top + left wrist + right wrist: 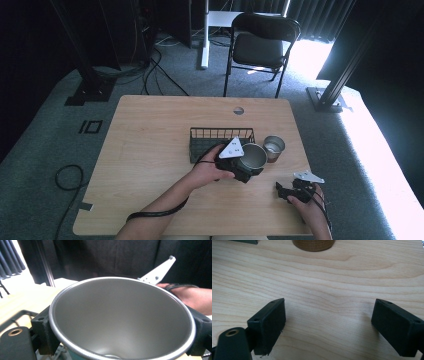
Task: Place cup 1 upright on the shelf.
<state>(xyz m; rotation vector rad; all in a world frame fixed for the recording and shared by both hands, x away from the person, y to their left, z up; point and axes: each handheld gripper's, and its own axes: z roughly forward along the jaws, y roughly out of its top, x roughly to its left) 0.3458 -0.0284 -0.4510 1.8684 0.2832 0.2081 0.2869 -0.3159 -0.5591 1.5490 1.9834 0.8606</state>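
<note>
Lab (black rig struts (pixel 345 70), floor cables (pixel 150 70))

— What did we see past the tongs (pixel 328 327)?
— Their jaws stood wide apart over bare wooden tabletop (pixel 324 285); we saw a round brown base (pixel 313 245) at the top edge.

On the table (pixel 150 150) in the middle of the high view there are 2 metal cups: 1 large cup (pixel 252 156) right of centre and 1 smaller cup (pixel 274 147) just to its right. There is 1 black wire basket (pixel 220 135) at centre. There are 2 grippers, the left gripper (pixel 247 172) near centre and the right gripper (pixel 282 190) at lower right. There is 1 black folding chair (pixel 260 45) at the upper middle of the frame.
</note>
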